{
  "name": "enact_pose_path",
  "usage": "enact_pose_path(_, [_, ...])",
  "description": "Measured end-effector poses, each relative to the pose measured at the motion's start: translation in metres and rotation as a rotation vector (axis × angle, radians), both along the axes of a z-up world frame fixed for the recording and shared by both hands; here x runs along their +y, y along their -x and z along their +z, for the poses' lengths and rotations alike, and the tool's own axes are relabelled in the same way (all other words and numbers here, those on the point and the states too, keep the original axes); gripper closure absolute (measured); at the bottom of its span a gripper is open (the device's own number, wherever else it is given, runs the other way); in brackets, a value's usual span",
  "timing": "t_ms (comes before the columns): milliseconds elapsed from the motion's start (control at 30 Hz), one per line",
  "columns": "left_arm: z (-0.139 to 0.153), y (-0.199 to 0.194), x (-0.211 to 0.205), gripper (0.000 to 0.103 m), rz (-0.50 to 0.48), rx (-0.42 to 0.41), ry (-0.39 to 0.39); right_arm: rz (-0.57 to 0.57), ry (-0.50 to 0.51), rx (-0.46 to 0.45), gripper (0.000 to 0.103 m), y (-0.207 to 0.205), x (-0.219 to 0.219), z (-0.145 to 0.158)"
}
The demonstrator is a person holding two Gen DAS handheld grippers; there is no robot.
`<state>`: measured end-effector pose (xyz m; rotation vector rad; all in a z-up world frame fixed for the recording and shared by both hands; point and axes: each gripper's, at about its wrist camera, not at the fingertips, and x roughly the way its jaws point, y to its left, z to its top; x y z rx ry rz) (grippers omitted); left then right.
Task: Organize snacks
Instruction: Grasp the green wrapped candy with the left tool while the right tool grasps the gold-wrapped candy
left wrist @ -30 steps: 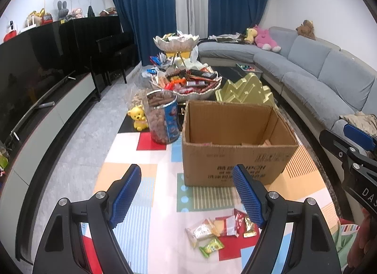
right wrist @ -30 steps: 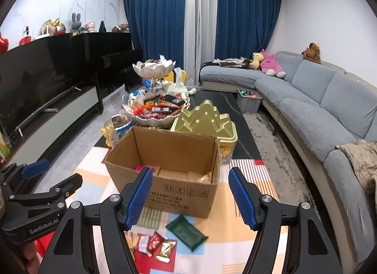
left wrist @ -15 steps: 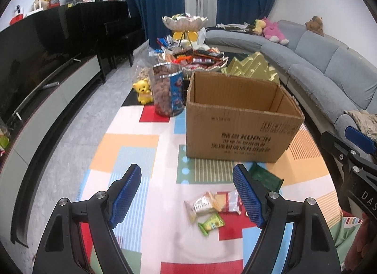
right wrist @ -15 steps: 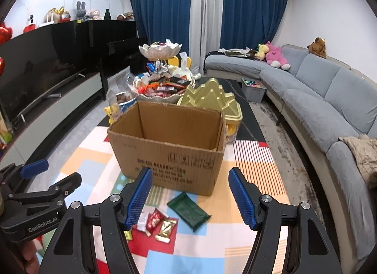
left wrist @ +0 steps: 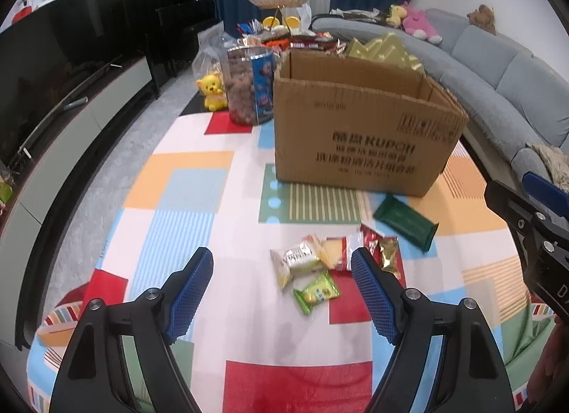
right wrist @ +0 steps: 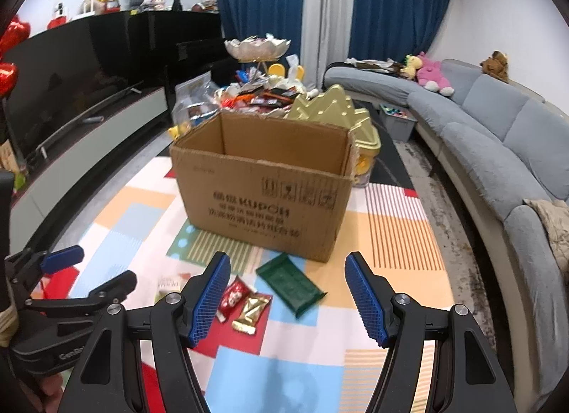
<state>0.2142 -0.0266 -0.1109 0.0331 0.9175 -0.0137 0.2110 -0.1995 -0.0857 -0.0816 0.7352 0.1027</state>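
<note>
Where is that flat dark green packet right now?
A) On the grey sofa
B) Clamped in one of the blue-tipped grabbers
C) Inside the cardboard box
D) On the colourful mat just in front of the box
D: the green packet lies flat on the mat by the near lower corner of the cardboard box, beside other small snack packets, and both grabbers, left and right, are open and empty.

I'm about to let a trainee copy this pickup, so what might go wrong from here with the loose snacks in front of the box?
The small packets overlap: the white packet touches the green packet and its neighbours, so the open left tool may pinch two or nudge some away.

The dark green packet lies flat on the mat, so the open right tool could slide over it.

The cardboard box stands close behind, so a tool could bump it.
</note>
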Motion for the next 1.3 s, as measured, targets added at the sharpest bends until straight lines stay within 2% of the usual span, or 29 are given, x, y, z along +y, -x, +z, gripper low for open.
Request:
enact_pose_path(333, [-0.022,0.010,-0.007,0.023,0.001,-0.015,-0.019,0.013,-0.023,0.092,0.035,-0.004,-0.003,-0.028])
enact_pose_path(500, [-0.030,0.013,-0.012,0.023,0.002,-0.036,-0.043,0.001,-0.054,0.204,0.035,-0.013,-0.005,-0.043])
enact_pose_path(700, [-0.042,0.012,-0.016,0.023,0.015,-0.024,-0.023,-0.021,-0.129,0.339,0.035,-0.027,-0.009,-0.061])
enact_pose_path(900, [-0.054,0.005,-0.022,0.024,0.044,0.035,-0.011,-0.031,-0.171,0.419,0.035,-0.039,-0.008,-0.071])
enact_pose_path(1167, [-0.071,-0.009,-0.026,0.024,0.073,0.155,0.020,-0.030,-0.161,0.495,0.035,-0.062,-0.003,-0.082])
enact_pose_path(1300, [-0.081,-0.016,-0.023,0.030,0.102,0.204,0.039,-0.021,-0.146,0.512,0.036,-0.070,0.001,-0.088])
